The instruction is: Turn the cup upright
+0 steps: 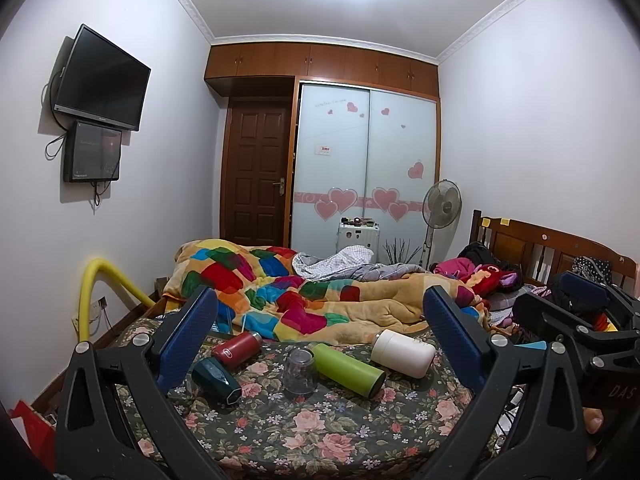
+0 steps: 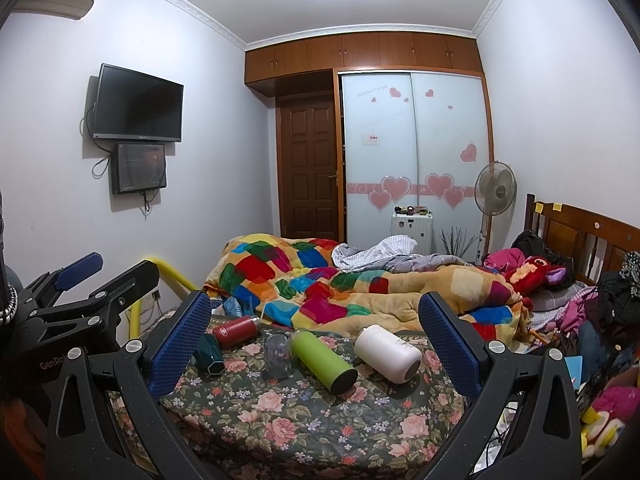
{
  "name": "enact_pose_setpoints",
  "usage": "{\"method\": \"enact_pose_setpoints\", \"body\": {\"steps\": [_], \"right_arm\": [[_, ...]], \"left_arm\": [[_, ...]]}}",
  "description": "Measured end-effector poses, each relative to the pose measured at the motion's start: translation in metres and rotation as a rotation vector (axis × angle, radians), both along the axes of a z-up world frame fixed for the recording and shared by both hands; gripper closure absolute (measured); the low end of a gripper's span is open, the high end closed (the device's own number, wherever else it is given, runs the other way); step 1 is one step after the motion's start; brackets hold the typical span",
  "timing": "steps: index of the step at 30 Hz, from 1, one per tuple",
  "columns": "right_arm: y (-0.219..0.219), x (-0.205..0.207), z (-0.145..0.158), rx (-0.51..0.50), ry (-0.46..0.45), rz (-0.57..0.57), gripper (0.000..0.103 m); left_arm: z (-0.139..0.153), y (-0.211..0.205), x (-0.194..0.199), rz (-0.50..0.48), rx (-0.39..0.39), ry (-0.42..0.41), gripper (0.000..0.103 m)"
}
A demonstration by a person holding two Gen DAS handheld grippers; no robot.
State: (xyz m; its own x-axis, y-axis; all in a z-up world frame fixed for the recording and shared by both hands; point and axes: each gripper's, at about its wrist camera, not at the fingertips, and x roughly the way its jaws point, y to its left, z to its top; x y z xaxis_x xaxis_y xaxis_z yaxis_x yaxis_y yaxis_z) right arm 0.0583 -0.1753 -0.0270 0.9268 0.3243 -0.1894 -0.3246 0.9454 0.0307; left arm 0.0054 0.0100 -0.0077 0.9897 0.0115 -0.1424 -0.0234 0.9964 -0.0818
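Observation:
Several cups lie on the floral bedsheet [image 1: 304, 436]. A clear glass [image 1: 299, 370] stands upside down, also in the right wrist view [image 2: 277, 354]. A green bottle [image 1: 347, 369] [image 2: 323, 360], a white cup [image 1: 402, 353] [image 2: 387, 353], a red bottle [image 1: 237, 349] [image 2: 235, 331] and a dark teal cup [image 1: 216, 380] [image 2: 209, 354] lie on their sides. My left gripper [image 1: 320, 328] is open and empty, held back from them; it shows in the right wrist view [image 2: 104, 276]. My right gripper [image 2: 316, 324] is open and empty too; it shows in the left wrist view [image 1: 560, 296].
A crumpled colourful quilt [image 1: 320, 292] lies just behind the cups. Clothes and plush toys [image 2: 560, 280] pile up at the right by the wooden headboard [image 2: 592, 232]. A yellow padded rail [image 1: 96, 288] stands at the bed's left edge. A fan [image 1: 440, 204] and a wardrobe stand behind.

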Motion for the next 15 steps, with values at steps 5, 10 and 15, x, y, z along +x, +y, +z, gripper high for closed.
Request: {"method": "enact_pose_setpoints", "body": {"steps": [5, 10, 15], "right_arm": [[-0.0010, 0.0007, 0.0008, 0.000, 0.001, 0.000, 0.000], [-0.0007, 0.0007, 0.0007, 0.000, 0.001, -0.001, 0.000], [-0.0005, 0.0024, -0.0021, 0.001, 0.006, -0.002, 0.000]], "left_arm": [[-0.0008, -0.0010, 0.0007, -0.002, 0.000, 0.000, 0.000], [-0.0007, -0.0017, 0.0024, -0.002, 0.003, -0.001, 0.000], [-0.0017, -0.0021, 0.0036, -0.001, 0.005, 0.000, 0.000]]}}
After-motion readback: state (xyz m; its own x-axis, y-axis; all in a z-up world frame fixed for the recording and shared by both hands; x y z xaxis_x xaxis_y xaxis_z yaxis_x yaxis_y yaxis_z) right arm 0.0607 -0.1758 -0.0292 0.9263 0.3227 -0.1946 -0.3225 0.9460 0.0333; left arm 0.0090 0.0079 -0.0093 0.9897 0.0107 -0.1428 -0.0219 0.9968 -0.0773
